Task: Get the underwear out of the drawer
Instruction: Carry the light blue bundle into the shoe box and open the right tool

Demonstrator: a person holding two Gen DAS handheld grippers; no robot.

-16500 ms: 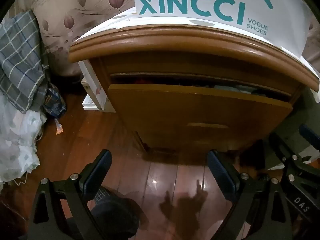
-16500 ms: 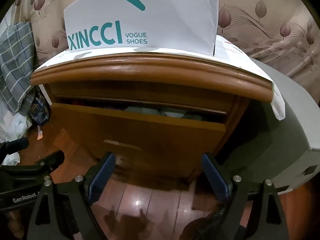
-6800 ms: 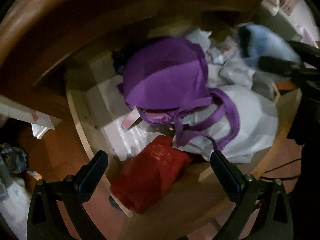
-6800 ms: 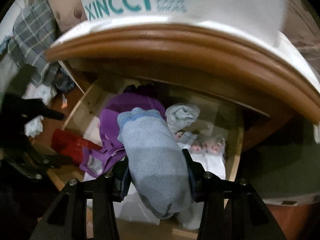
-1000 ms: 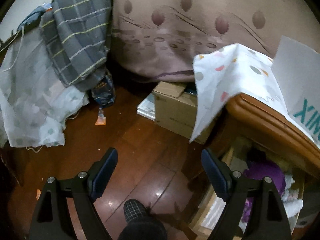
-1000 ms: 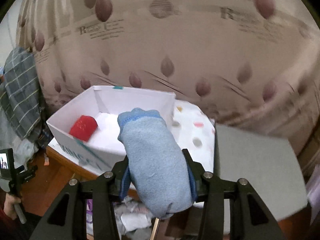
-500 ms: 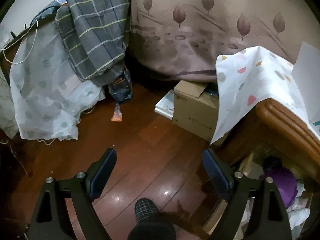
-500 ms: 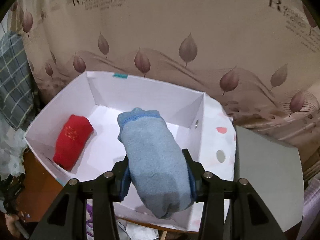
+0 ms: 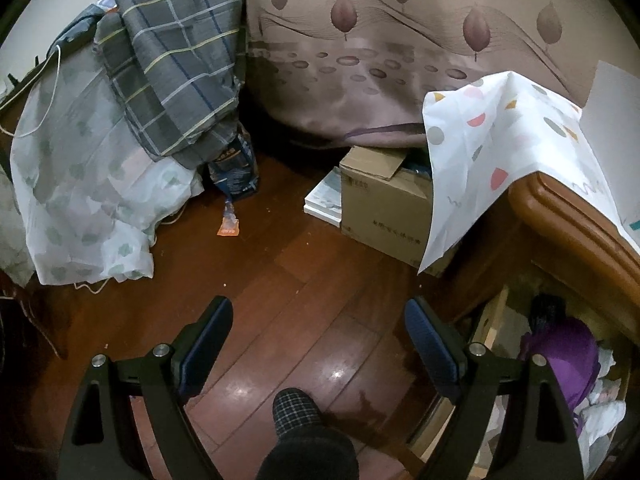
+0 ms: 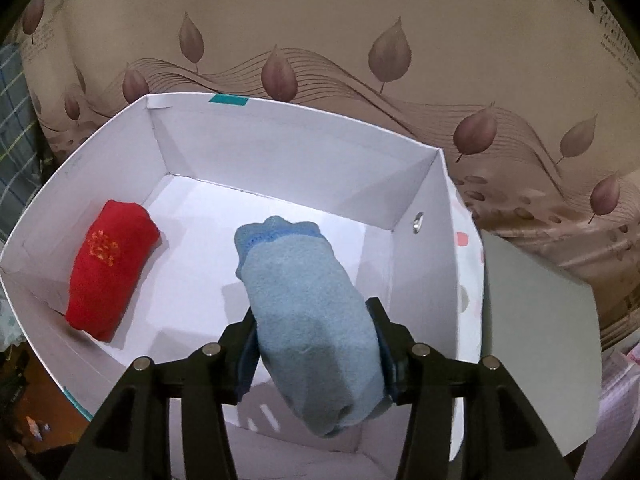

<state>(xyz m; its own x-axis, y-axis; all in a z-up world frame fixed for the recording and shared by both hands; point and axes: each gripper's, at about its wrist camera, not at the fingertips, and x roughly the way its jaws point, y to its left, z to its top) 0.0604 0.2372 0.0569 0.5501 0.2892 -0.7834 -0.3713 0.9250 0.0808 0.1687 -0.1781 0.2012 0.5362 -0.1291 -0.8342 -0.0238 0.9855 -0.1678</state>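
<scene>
Hovering over the open white shoe box (image 10: 280,152), the rolled blue underwear (image 10: 308,312) is clamped between the two fingers of the right hand-held gripper (image 10: 314,344), which is clenched on its middle so the soft roll bulges above and below the pads. It is a pale blue, fleecy-looking bundle with a darker blue scalloped edge at its far end, pointing forward and away from the hand-held gripper. It sits above the box floor, not yet touching it as far as I can judge.

This looks like the delivery step: the piece is out of the drawer and about to be set down. Next it wants lowering into the bare stretch of box floor just ahead of the fingers, then letting go and drawing back without snagging the cloth. A red rolled piece (image 10: 108,276) already lies in the box, off to the left of the hand-held gripper and well apart from the blue one, so there is room beside it.

The left hand-held gripper (image 9: 318,348) hangs released, its fingers spread with nothing between them, over the dark wooden floor (image 9: 280,280). To its right the open drawer (image 9: 496,316) shows, below the wooden nightstand's edge (image 9: 560,216), with a purple garment (image 9: 564,356) and some white pieces still inside. A cardboard box (image 9: 384,204) stands ahead of it.
</scene>
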